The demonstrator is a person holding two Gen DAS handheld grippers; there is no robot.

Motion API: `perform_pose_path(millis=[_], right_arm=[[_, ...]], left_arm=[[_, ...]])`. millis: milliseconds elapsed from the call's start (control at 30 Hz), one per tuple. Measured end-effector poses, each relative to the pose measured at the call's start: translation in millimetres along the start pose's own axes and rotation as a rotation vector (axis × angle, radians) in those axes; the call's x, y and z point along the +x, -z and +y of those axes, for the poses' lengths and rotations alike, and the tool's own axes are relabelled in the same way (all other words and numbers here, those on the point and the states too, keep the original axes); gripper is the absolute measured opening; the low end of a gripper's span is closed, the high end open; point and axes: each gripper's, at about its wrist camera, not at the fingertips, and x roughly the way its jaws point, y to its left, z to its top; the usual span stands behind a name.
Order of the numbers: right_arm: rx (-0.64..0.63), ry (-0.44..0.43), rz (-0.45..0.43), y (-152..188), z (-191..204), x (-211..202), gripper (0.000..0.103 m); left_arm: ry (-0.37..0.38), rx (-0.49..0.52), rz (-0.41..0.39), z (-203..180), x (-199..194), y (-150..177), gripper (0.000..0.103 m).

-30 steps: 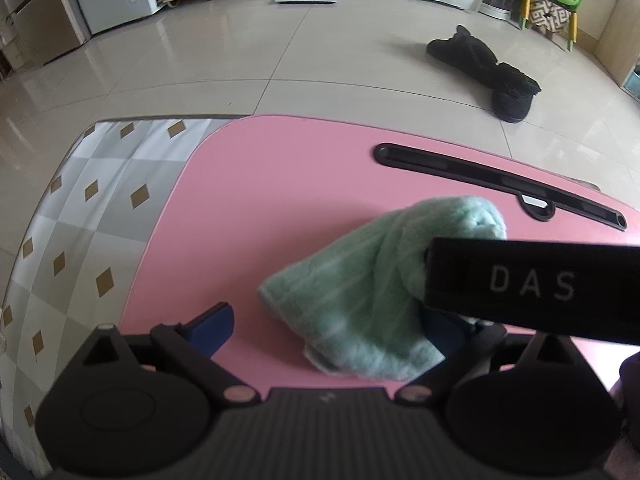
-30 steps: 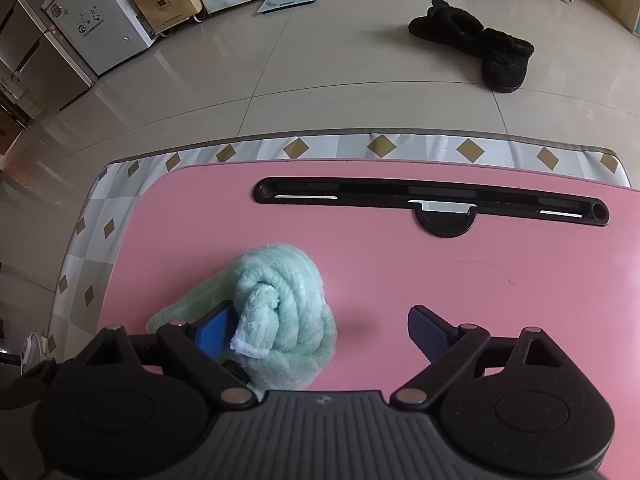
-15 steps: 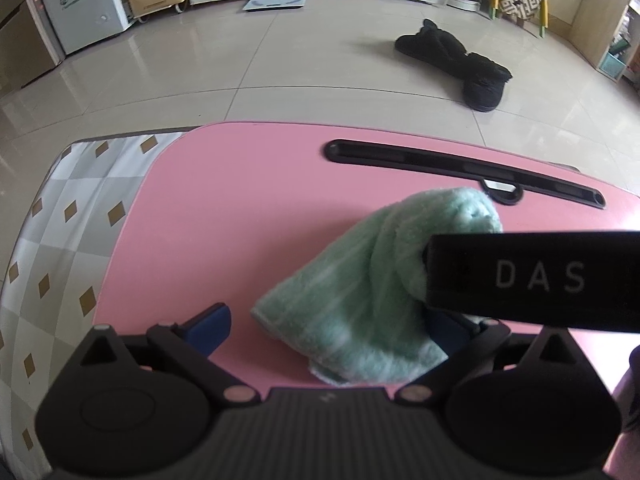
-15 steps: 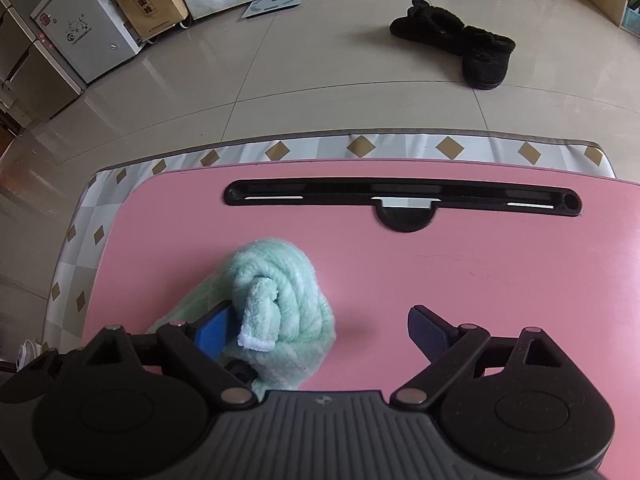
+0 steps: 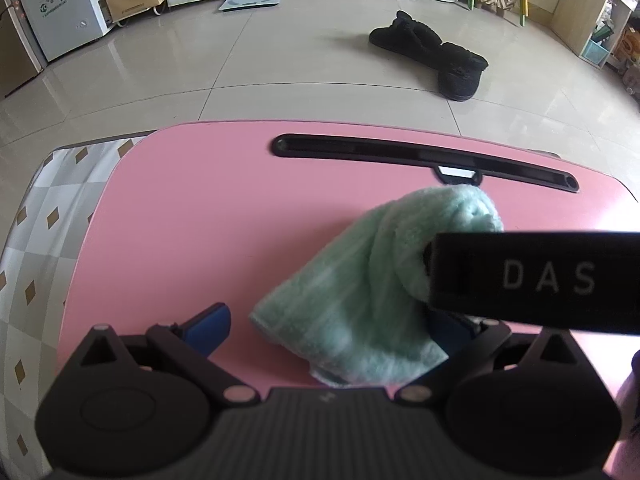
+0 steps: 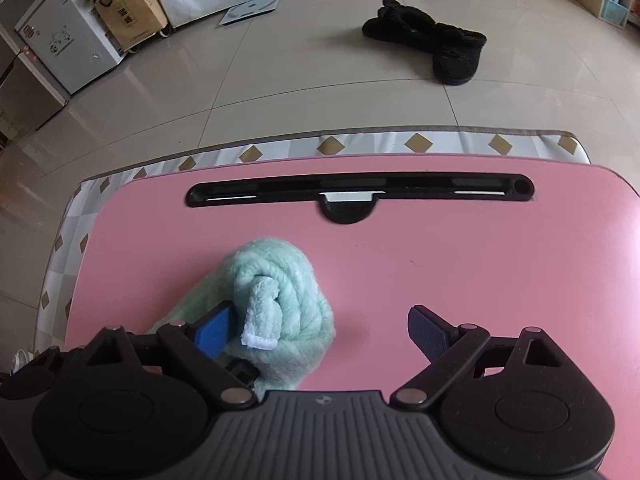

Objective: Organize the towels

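Observation:
A mint green towel (image 5: 360,300), loosely rolled, lies on the pink table (image 5: 200,200). My left gripper (image 5: 328,328) is open, and the towel lies between its blue fingers and covers most of the right one. A black finger marked DAS (image 5: 540,280), part of the right gripper, crosses in front and presses into the towel's right end. In the right wrist view the right gripper (image 6: 318,330) is open. The towel's roll (image 6: 280,280) is bunched around its left fingertip (image 6: 212,330), with a white-edged corner hanging in front. Its right fingertip (image 6: 424,326) is free above the pink table (image 6: 480,260).
A black slot with a notch (image 6: 360,192) runs along the table's far side. A grey cloth with gold diamonds (image 6: 360,146) shows under the table's far and left edges. Black slippers (image 6: 432,40) lie on the tiled floor; a white cabinet (image 5: 52,16) and a cardboard box stand far left.
Both grippers have shifted to the right along the table, and the towel has come with them, now nearer the slot's notch. Both sets of fingers stay apart.

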Motion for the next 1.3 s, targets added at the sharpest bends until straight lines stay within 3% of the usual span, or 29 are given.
perform_pose_path(millis=[800,1300], right_arm=[[0.055,0.092,0.008,5,-47,-20,0.092],[0.115,0.102,0.017,6,-73,-30,0.092]], left_arm=[[0.046,0.065,0.011,-57,1,1,0.103],[0.066,0.091,0.016,-89,2,1,0.103]])
